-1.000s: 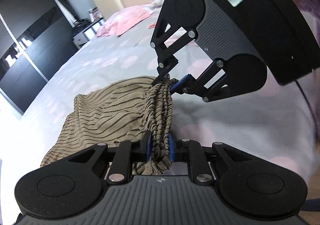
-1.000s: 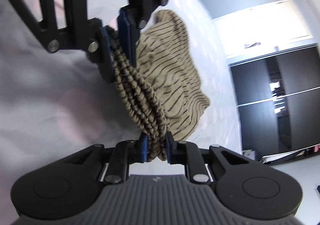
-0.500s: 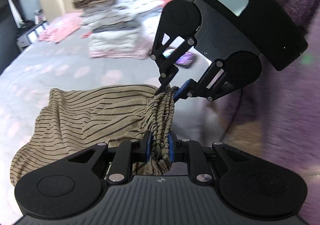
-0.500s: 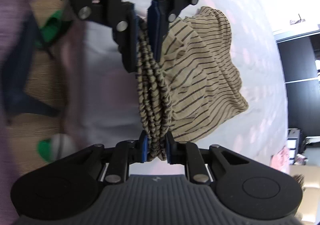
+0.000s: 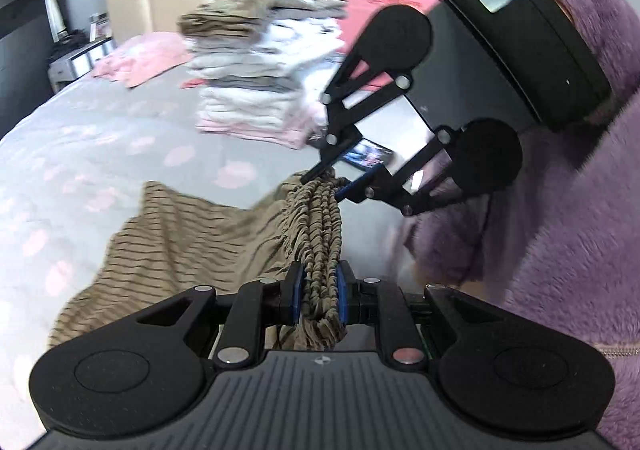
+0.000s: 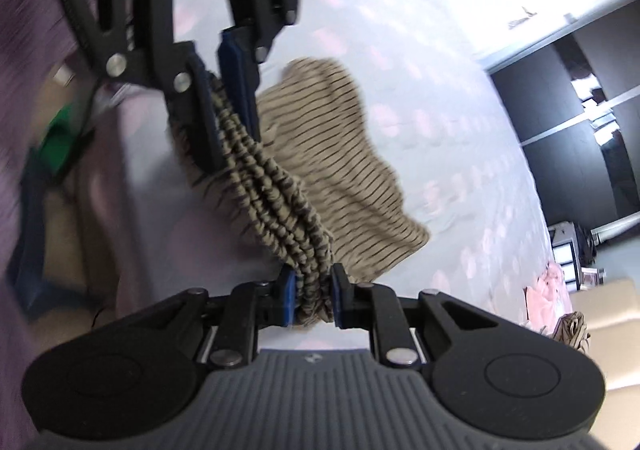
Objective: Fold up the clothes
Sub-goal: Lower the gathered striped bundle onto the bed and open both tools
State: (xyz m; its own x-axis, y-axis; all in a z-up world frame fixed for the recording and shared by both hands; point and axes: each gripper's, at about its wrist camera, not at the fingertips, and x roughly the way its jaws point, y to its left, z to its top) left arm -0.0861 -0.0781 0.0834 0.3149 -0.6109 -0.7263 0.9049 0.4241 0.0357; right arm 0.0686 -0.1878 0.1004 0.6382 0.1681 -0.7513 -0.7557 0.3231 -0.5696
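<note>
Clamped tight in the left gripper [image 5: 318, 292]: the gathered elastic waistband [image 5: 320, 226] of a tan striped garment [image 5: 176, 234], blue pads pinching the bunched cloth from both sides. Stretched ahead of it, the same waistband, caught at its far end by the right gripper [image 5: 336, 180], likewise closed on the fabric. Draped left of both tools over the grey, pink-spotted bedspread [image 5: 100, 138], the rest of the garment. Beyond, a blurred stack of folded clothes [image 5: 260, 78]. At right, a purple fleece sleeve [image 5: 560, 230].

Two tongs [image 5: 318, 300] [image 6: 312, 298], one striped garment [image 5: 180, 242], one folded stack [image 5: 260, 70].
</note>
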